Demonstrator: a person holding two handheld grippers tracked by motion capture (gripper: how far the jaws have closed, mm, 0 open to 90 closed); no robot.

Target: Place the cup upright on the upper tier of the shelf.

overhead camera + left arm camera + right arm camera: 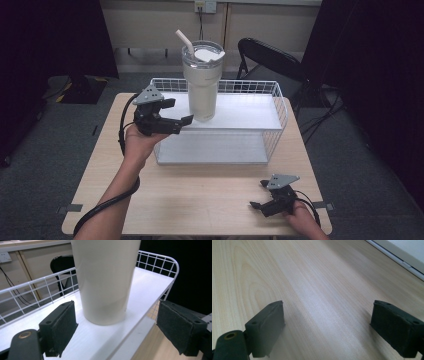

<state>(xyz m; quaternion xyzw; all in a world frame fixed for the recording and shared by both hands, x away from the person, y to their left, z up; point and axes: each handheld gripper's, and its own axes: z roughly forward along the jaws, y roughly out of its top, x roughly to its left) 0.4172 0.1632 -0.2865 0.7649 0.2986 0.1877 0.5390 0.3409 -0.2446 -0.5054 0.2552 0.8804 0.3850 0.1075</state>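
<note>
Light falls evenly from overhead, bright on the pale counter (200, 200) and the white shelf (240, 112), while the room's corners sink into near black. Shadows are soft and short. The cream tumbler (105, 280) carries a gentle sheen, no harsh glare. In the right gripper view the nearest wood grain blurs slightly.

— What carries everything here?
— A light wooden table (200, 195) with a pale grain; grey tape marks sit at its near corners.
— And directly on it?
— A white wire-sided rack with two flat shelves (272, 132) stands toward the far edge. A tall cream tumbler with a clear lid and straw (201, 80) stands upright on its upper shelf.
</note>
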